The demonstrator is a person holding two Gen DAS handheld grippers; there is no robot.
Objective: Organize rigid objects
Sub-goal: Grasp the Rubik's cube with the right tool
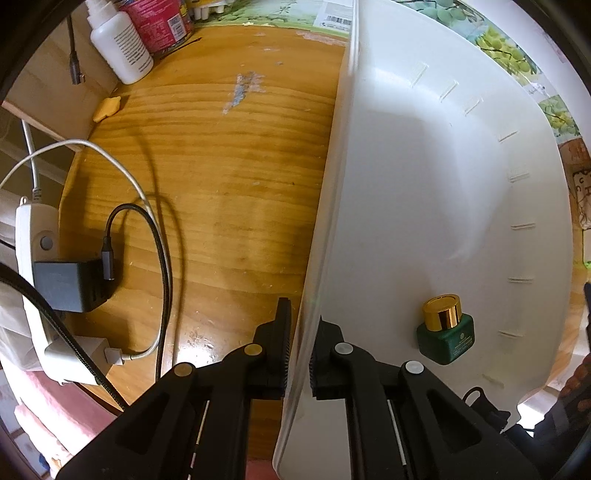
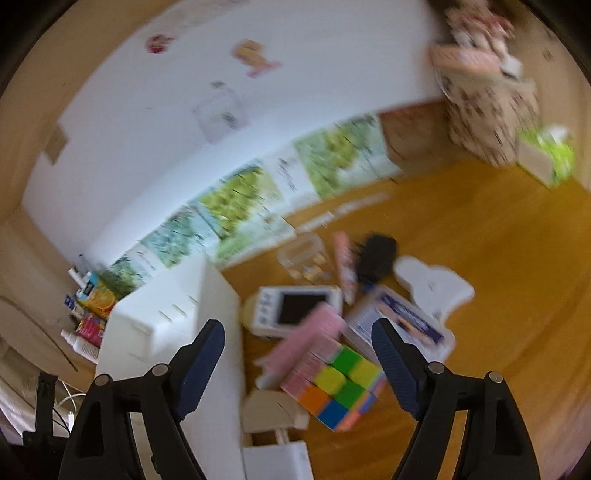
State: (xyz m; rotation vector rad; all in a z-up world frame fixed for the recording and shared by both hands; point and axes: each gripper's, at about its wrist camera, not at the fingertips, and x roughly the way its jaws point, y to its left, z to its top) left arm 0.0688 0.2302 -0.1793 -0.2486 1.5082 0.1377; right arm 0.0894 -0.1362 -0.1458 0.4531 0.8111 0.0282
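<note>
Clamping white bin (image 1: 424, 184) wall: left claw (image 1: 299, 354). Bin holds one green gold-capped jar (image 1: 445, 332). Right claw (image 2: 297, 365) apart, empty.

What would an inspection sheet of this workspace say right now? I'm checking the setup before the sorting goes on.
Surface: wooden table, scuffed with pale marks.
Job's things: white bin holding one green jar with a gold cap; colour cube and a small screen device wait on the table.
Clutter: white bottle, red can, tissue box.
Grippers: left gripper shut on the bin's wall; right gripper open, nothing between its jaws, above the cube.
Cables: power strip with a black adapter, black and white leads looping over the table.
Surroundings: white wall with stickers and a strip of green pictures.
</note>
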